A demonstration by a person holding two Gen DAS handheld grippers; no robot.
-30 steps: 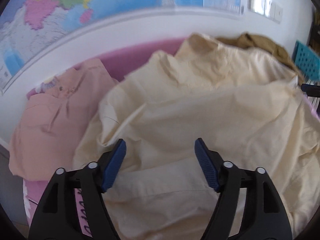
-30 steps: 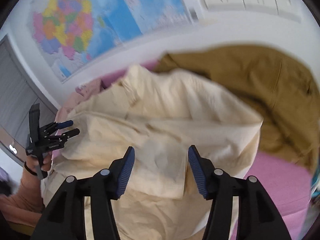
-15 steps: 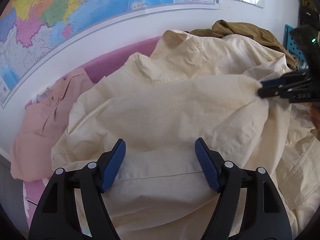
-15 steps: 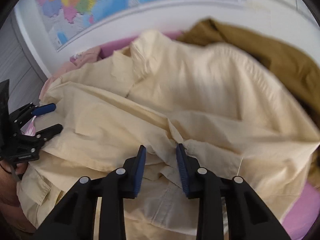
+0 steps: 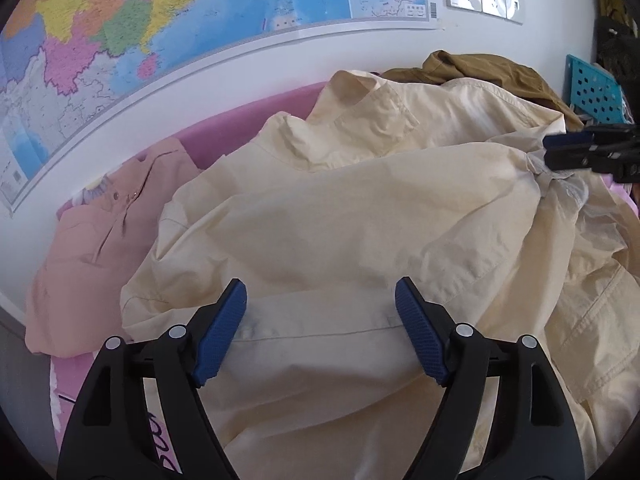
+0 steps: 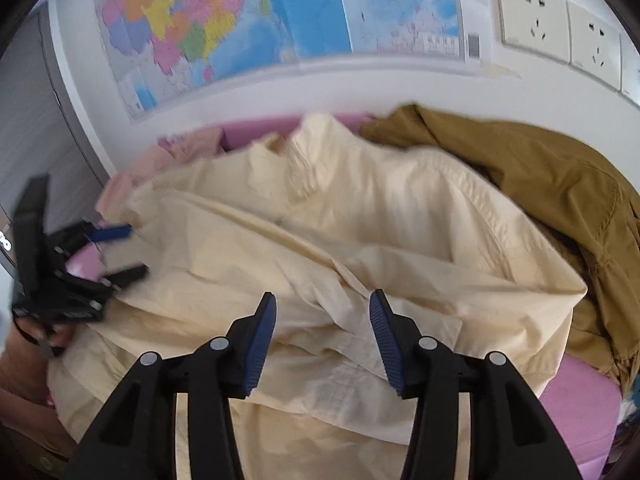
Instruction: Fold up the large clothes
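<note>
A large cream shirt (image 5: 360, 220) lies rumpled across a pink bed (image 5: 240, 128), collar toward the wall. My left gripper (image 5: 320, 312) hovers over its near hem with the jaws opening wide; cloth lies beneath them and the pads do not press it. The left gripper (image 6: 118, 252) also shows in the right wrist view, at the shirt's left edge, held by a hand (image 6: 36, 336). My right gripper (image 6: 322, 324) is over a raised fold of the cream shirt (image 6: 360, 220). Its jaws are opening, the fold loose between them. The left wrist view catches the right gripper (image 5: 560, 152) at a bunched corner.
A peach shirt (image 5: 100, 248) lies at the bed's left end. A brown jacket (image 6: 540, 200) is heaped at the back right, against the wall. A map (image 5: 160, 20) and wall sockets (image 6: 536, 24) are on the wall. A teal crate (image 5: 592, 88) stands at the right.
The right gripper's jaws narrowed around a fold half a second ago and now stand wider apart. Both views have slid sideways over the shirt. The right gripper came into the left wrist view.
</note>
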